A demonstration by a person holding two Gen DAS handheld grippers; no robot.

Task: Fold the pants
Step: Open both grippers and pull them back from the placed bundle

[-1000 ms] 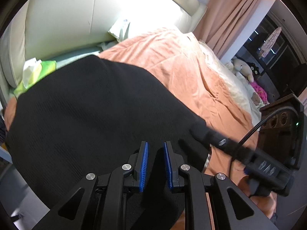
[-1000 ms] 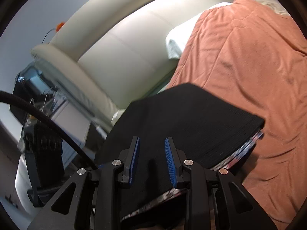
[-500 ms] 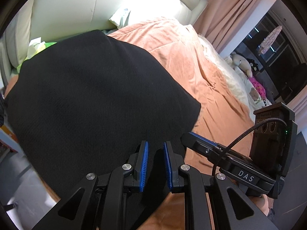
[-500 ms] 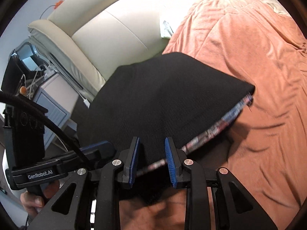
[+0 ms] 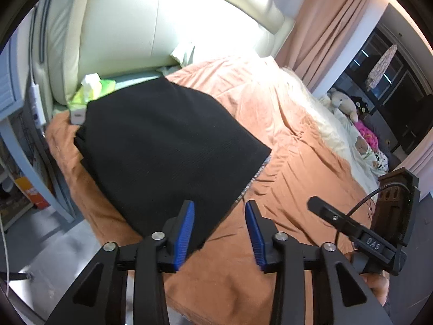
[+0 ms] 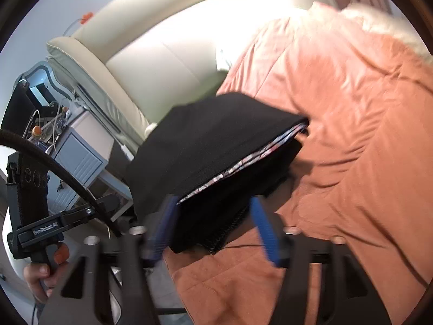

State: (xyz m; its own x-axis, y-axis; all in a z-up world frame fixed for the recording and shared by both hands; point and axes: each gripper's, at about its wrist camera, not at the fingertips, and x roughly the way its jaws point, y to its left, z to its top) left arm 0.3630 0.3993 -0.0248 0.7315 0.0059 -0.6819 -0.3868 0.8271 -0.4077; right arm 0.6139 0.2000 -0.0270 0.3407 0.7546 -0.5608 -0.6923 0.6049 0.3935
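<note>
free: bare orange bedspread [image 5: 295, 146] right of the folded black pants [image 5: 167, 146] and at their near edge | blocked: headboard [image 5: 151, 24] behind pants; tissue box [image 5: 92, 92] at their far-left corner; nightstand [image 6: 81, 146] past their left side | far right of pants: stuffed toys [image 5: 351, 108] along the bed edge

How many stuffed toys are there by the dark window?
3, maybe more. A pale bear lies farthest back on the bed's far edge, a black toy is right beside it, and a small brown bear sits nearer, by pink fabric. Others may be hidden.
</note>
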